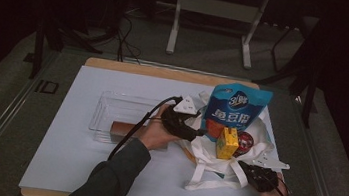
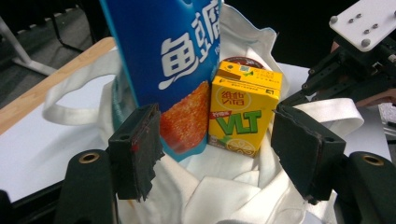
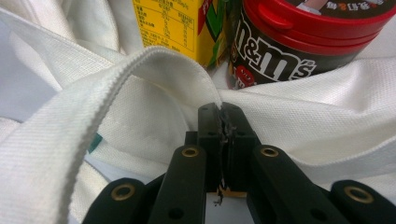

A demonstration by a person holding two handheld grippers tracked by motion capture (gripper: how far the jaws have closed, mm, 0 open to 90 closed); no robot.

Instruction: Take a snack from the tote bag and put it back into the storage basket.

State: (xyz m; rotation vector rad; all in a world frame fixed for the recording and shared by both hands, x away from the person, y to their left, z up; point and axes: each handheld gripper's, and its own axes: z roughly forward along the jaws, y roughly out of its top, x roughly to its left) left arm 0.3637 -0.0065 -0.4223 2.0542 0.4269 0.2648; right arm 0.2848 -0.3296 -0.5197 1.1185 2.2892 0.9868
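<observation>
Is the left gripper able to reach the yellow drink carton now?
Probably yes: the left gripper stands open facing the yellow drink carton, with nothing between; the blue snack pouch crowds one side.

Dim room, lit tabletop
High view dark and grainy beyond the white mat; both gripper views brighter, close fabric slightly soft.

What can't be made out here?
- Blue snack pouch: left gripper view, top cut off by the frame edge.
- M&M's tub: right gripper view, lid cut off at the top; high view, mostly behind the yellow drink carton.
- Brown item in the clear tray: high view, too dim, partly behind the left gripper's cable.
</observation>
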